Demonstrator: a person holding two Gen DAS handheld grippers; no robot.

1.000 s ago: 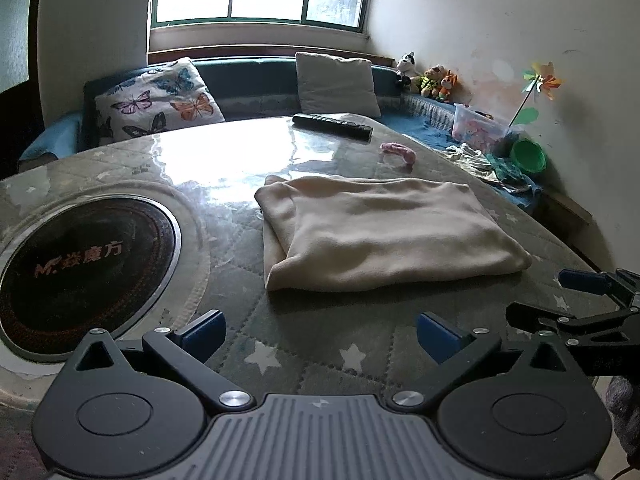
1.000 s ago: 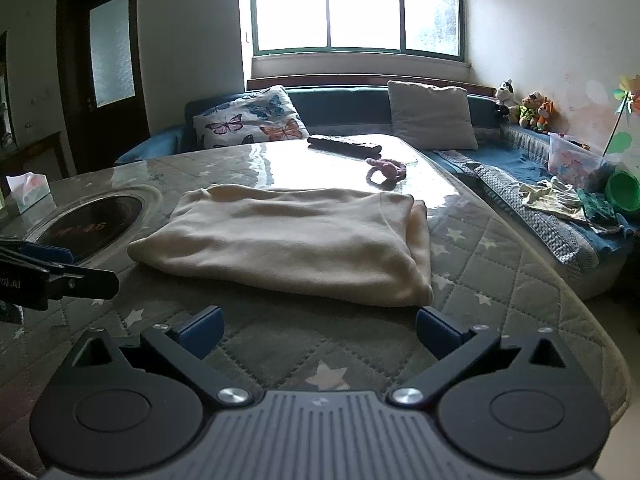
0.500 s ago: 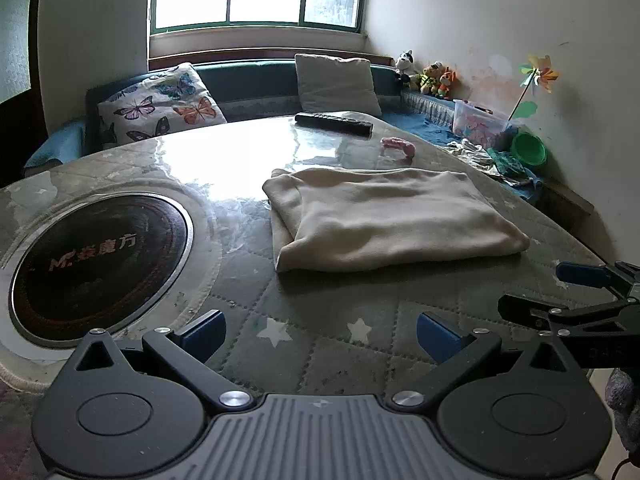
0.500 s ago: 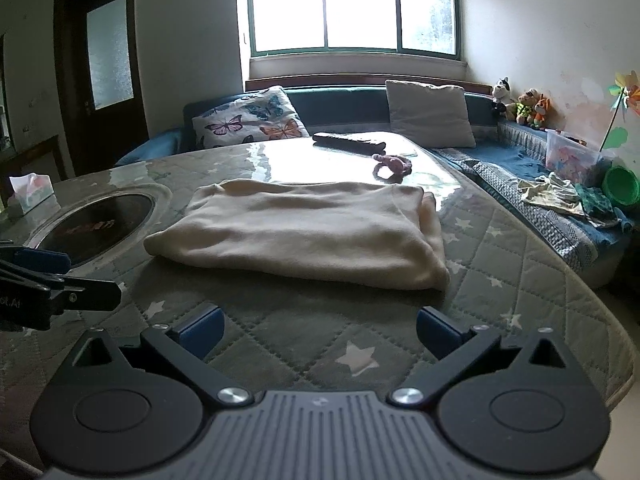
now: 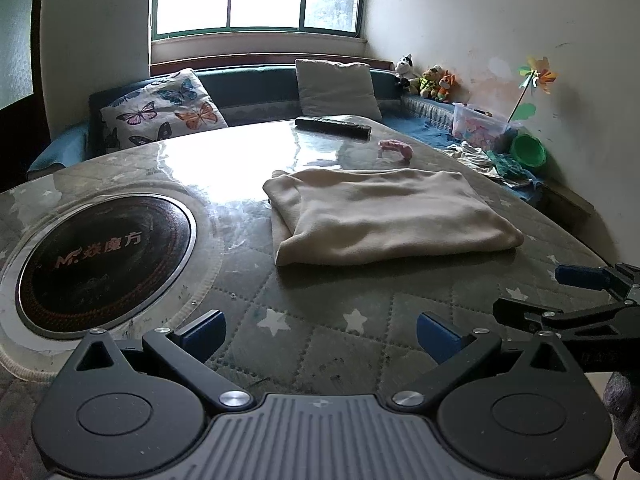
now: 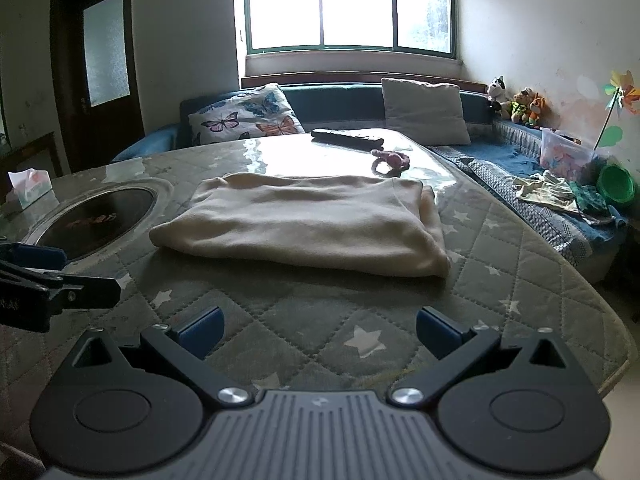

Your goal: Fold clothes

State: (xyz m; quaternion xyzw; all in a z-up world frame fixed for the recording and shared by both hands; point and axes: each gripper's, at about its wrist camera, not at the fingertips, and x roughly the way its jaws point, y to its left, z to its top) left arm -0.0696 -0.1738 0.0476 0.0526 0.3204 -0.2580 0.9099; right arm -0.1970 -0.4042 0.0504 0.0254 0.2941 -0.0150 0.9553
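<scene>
Backing off: both tools have pulled away over the last second, garment shrinking in both views. Left tool (image 5: 320,336) and right tool (image 6: 318,330) spread apart, empty. Cream garment (image 5: 384,216) lies folded on the table (image 5: 320,312), untouched. Fold looks done.

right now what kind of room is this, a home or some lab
Most likely a lived-in home sitting or dining room. A bench sofa under the window holds a butterfly cushion and stuffed toys, a remote lies on the quilt-covered table, and a folded cream garment rests there.
</scene>
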